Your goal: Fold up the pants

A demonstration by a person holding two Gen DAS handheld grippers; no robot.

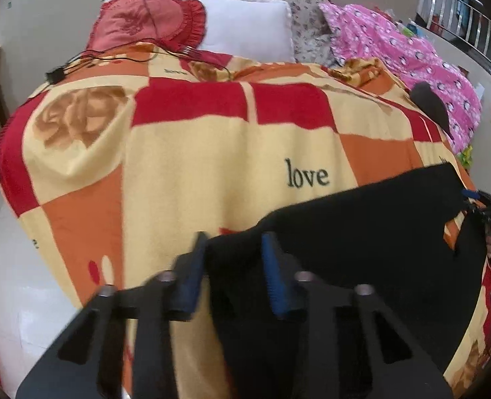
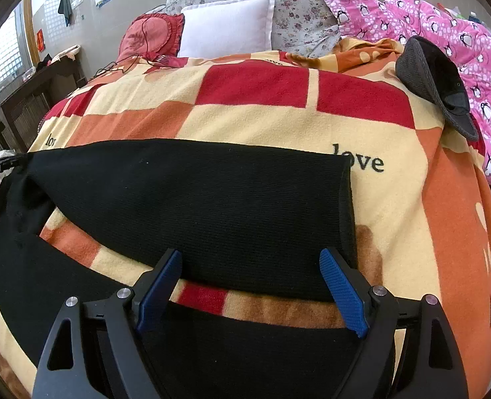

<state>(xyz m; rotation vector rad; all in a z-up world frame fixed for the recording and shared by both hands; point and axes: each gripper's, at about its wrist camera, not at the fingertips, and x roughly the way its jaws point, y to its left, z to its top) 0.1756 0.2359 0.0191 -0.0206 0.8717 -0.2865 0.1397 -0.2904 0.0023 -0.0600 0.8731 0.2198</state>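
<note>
Black pants (image 2: 195,199) lie spread on a red, orange and cream checked blanket (image 2: 262,116) on a bed. Both legs run left to right, the far leg ending at a cuff near the word "love". My right gripper (image 2: 250,259) is open, its blue pads straddling the near edge of the far leg. In the left wrist view the pants (image 1: 361,226) fill the lower right. My left gripper (image 1: 234,242) has its blue pads partly closed around the left edge of the black fabric, with cloth between them.
A white pillow (image 2: 227,28), a red frilled cushion (image 2: 152,35) and a floral cushion (image 2: 295,6) lie at the bed's head. A pink penguin quilt (image 2: 444,26) lies right. A dark cap (image 2: 438,79) sits on the blanket's right side. Black cables (image 1: 89,58) lie near the red cushion.
</note>
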